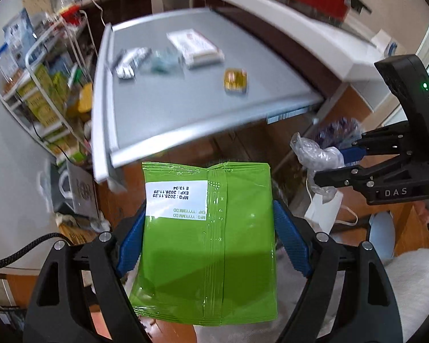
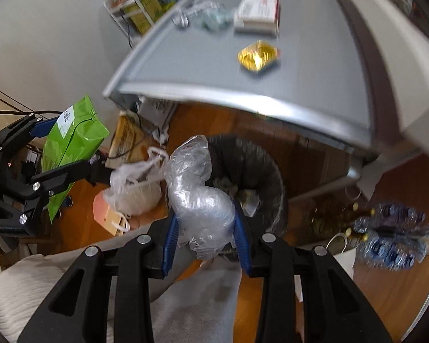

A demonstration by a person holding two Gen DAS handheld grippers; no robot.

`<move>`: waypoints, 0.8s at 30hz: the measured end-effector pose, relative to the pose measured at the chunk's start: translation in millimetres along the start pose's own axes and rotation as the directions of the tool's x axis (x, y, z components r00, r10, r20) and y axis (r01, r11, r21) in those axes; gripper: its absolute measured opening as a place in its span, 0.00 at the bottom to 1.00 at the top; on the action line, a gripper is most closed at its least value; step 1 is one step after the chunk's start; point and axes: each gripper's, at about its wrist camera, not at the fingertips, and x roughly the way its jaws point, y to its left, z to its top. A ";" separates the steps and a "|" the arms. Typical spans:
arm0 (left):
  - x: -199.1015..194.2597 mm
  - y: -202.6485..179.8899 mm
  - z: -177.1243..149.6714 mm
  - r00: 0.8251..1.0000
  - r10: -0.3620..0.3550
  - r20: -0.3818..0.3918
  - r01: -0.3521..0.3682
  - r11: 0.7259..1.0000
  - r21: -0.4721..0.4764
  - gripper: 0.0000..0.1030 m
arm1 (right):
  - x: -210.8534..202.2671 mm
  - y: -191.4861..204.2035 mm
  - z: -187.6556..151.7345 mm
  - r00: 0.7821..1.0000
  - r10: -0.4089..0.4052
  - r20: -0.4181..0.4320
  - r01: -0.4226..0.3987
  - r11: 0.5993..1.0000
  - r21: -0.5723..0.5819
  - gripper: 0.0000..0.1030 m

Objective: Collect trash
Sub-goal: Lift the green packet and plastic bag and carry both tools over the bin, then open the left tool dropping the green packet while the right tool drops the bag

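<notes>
The left gripper [image 1: 208, 223] is clenched on a green foil pouch [image 1: 206, 245], one blue pad [image 1: 131, 240] against each side edge. The pouch shows its back seam and a white date label and is held in the air, clear of the table. In the right wrist view the same pouch [image 2: 71, 143] appears at far left, tilted, between the left gripper's fingers.

The right gripper [image 2: 204, 228] is clenched on a crumpled wad of clear plastic film [image 2: 197, 194], which bulges up and forward past the blue pads [image 2: 170, 237]. In the left wrist view this wad [image 1: 317, 151] projects from the right gripper [image 1: 329, 165] at the right edge.

Container: a round trash bin [image 2: 271, 177] with a black liner stands on the wooden floor below the table's near edge. The wad hangs over its near rim. Inside, crumpled pale scraps are visible; their type cannot be determined.

Beside the bin, to its left, a white plastic bag [image 2: 134, 188] sits on the floor; contents cannot be determined.

On the grey table [image 2: 186, 65]: a gold foil wrapper [image 2: 257, 55], a white flat box [image 2: 258, 13], a blurred pale green object [image 2: 214, 20] and, seen from the left wrist view, a blurred silver-white packet [image 1: 131, 61] beside it.
</notes>
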 end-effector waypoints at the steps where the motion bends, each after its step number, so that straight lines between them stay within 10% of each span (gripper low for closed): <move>1: 7.3 -0.6 -2.0 1.000 -0.005 -0.016 0.005 1.000 0.000 0.80 | 8.3 -3.3 -2.6 1.000 0.003 -0.016 -0.003 1.000 0.015 0.34; 24: 80.2 -1.7 3.8 0.989 -0.067 -0.128 0.063 0.997 -0.039 0.80 | 64.2 -29.3 5.1 0.996 0.016 -0.085 -0.005 0.991 0.132 0.34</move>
